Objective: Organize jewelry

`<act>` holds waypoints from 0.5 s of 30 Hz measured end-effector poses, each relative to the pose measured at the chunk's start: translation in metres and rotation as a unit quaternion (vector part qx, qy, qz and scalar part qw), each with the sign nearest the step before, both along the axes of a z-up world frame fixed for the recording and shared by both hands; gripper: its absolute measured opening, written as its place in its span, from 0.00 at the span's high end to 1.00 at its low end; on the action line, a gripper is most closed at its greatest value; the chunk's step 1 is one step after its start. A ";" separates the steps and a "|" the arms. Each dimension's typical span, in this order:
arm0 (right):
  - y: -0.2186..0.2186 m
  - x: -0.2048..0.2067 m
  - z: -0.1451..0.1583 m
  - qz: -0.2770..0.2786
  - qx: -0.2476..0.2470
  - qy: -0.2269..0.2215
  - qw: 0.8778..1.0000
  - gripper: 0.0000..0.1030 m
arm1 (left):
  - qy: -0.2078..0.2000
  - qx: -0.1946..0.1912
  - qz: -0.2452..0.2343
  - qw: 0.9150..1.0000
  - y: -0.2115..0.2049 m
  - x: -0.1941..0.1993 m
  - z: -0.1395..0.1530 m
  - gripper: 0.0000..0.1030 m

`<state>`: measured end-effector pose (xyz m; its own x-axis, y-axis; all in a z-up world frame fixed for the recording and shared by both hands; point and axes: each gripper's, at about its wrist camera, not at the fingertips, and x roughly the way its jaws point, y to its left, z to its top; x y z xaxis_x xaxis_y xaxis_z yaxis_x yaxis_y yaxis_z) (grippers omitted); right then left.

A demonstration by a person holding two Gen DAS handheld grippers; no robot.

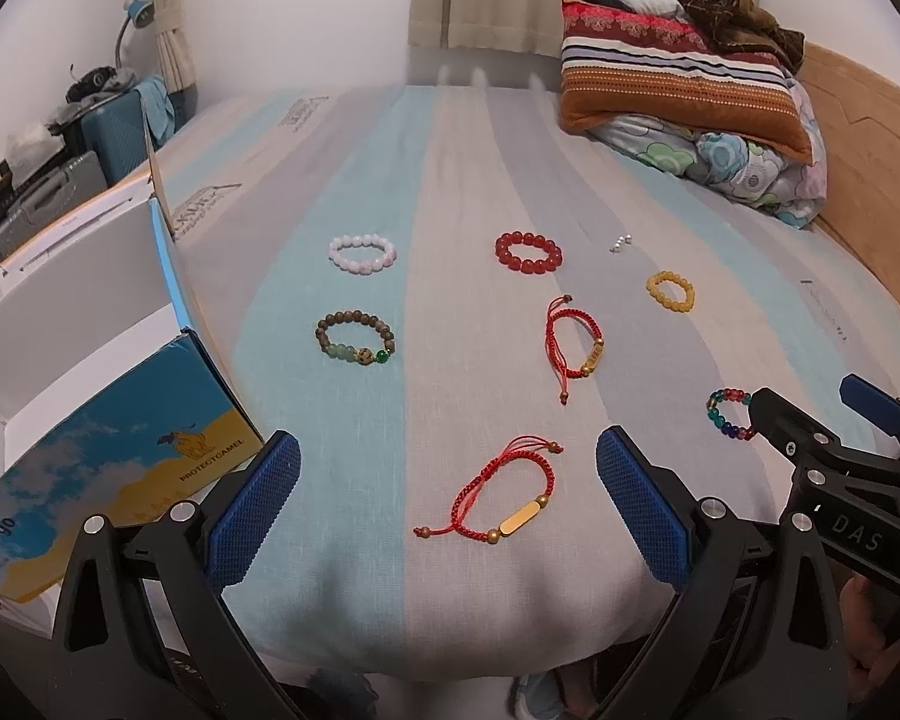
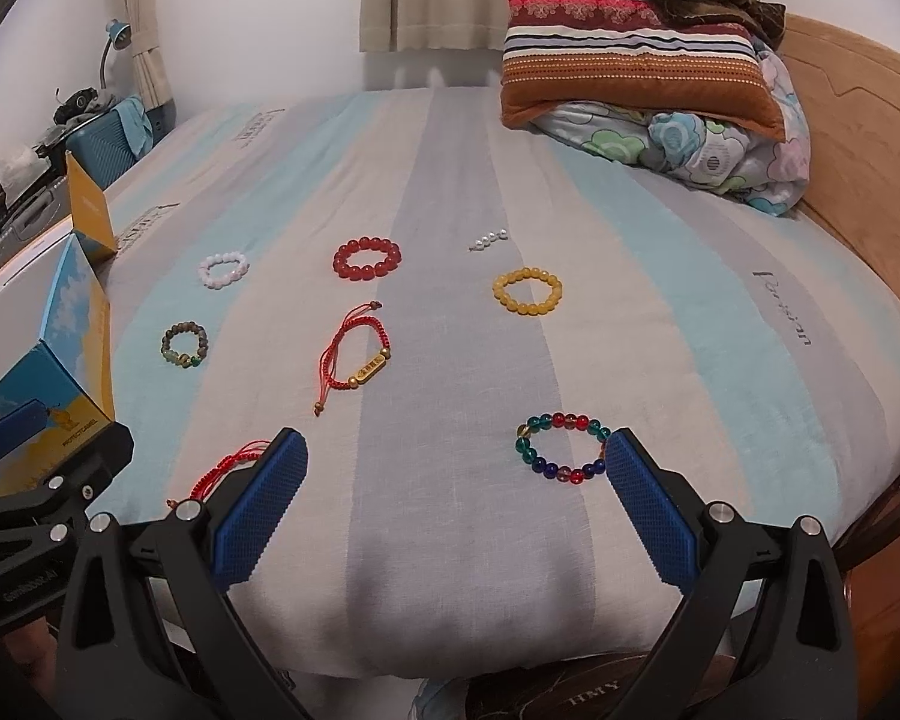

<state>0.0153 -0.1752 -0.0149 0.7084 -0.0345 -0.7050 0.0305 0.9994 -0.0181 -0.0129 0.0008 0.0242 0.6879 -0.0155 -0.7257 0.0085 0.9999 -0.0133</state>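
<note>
Several bracelets lie spread on a striped bed sheet (image 1: 450, 192). My left gripper (image 1: 448, 468) is open above the near edge, with a red cord bracelet bearing a gold bar (image 1: 498, 498) between its fingers. Farther off lie a second red cord bracelet (image 1: 573, 348), a brown and green bead bracelet (image 1: 355, 341), a white one (image 1: 363, 252), a red bead one (image 1: 528, 252) and a yellow one (image 1: 670, 291). My right gripper (image 2: 456, 465) is open; a multicoloured glass bead bracelet (image 2: 561, 447) lies just inside its right finger. An open blue and yellow box (image 1: 90, 420) stands at the left.
A stack of pillows and a folded quilt (image 1: 690, 96) fills the far right corner by the wooden headboard (image 1: 870, 120). A small string of white pearls (image 2: 489, 239) lies near the yellow bracelet. Suitcases and a lamp (image 1: 132, 18) stand beyond the bed's left side.
</note>
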 end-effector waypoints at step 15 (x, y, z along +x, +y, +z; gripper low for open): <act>0.001 0.001 -0.003 0.004 -0.002 0.008 1.000 0.07 | -0.002 -0.032 -0.026 0.999 0.003 0.002 -0.002 0.06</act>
